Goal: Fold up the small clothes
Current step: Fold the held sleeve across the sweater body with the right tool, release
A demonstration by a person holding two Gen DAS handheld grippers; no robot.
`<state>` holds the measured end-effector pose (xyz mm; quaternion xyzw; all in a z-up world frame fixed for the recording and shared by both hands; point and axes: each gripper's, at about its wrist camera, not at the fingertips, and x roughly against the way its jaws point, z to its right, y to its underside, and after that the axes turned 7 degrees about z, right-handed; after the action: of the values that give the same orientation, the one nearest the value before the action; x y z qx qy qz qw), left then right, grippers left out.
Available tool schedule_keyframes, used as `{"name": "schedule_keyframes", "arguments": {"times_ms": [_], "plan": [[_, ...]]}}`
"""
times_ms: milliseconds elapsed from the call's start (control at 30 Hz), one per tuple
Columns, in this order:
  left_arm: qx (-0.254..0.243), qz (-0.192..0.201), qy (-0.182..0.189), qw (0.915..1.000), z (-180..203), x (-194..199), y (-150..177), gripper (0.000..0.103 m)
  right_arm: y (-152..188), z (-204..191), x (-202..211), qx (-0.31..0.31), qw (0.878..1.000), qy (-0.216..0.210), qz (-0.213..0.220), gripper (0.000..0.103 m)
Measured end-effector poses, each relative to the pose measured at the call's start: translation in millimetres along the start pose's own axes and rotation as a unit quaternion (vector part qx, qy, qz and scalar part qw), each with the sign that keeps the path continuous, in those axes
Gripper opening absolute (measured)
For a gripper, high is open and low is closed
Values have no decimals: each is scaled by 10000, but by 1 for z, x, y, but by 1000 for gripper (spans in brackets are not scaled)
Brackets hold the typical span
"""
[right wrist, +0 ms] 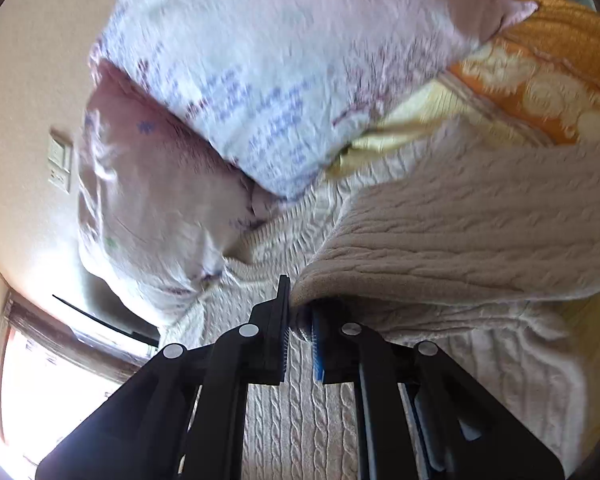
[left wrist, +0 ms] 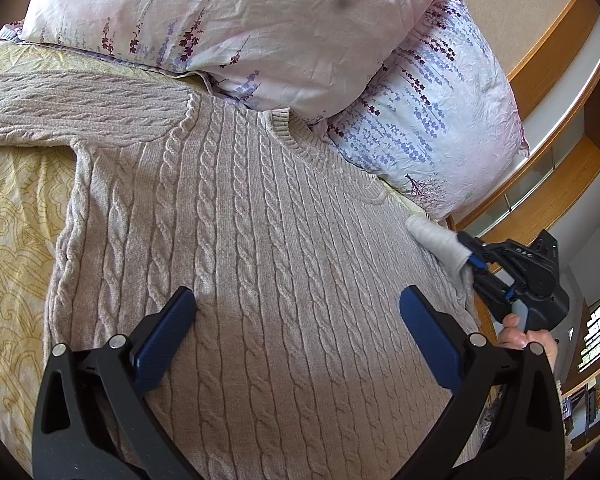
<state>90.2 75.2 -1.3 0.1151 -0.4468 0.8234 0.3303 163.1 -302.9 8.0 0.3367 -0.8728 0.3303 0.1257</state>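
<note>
A beige cable-knit sweater (left wrist: 260, 240) lies spread flat on the bed, one sleeve (left wrist: 60, 108) stretched to the left. My left gripper (left wrist: 298, 308) is open and empty, hovering just above the sweater's body. My right gripper (left wrist: 474, 260) is at the sweater's right edge, shut on the other sleeve's cuff (left wrist: 436, 240). In the right wrist view the right gripper (right wrist: 300, 320) pinches the sleeve (right wrist: 460, 240), which is lifted and drapes over the sweater body (right wrist: 292, 420).
Two floral pillows (left wrist: 240, 20) (left wrist: 440, 120) lie at the head of the bed, touching the sweater's collar. A yellow patterned bedspread (left wrist: 12, 220) covers the bed. A wooden headboard shelf (left wrist: 560, 160) is at right. An orange blanket (right wrist: 552, 68) lies beyond.
</note>
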Motion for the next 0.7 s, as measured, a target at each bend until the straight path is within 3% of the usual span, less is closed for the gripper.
{"name": "schedule_keyframes", "arguments": {"times_ms": [133,200,267,333,467,567,633,700], "plan": [[4,2,4,10000,0,0,0,101,22,11,-27,-222,9977,349,-546,14],[2,1,0,10000,0,0,0,101,22,14,-23,-370,9967,236,-676,18],[3,2,1,10000,0,-1,1,101,17,13,-10,-482,9958,34,-776,41],[4,2,1,10000,0,-1,1,101,11,12,14,-485,9966,-32,-666,55],[6,3,2,10000,0,-1,1,101,-3,40,71,-794,9964,295,93,55],[6,3,1,10000,0,-1,1,101,-14,86,99,-1616,9829,730,505,54],[8,5,4,10000,0,-1,1,101,-17,111,105,-2091,9707,1030,586,48],[9,6,4,10000,0,-2,1,101,-20,125,108,-2335,9653,964,666,41]]}}
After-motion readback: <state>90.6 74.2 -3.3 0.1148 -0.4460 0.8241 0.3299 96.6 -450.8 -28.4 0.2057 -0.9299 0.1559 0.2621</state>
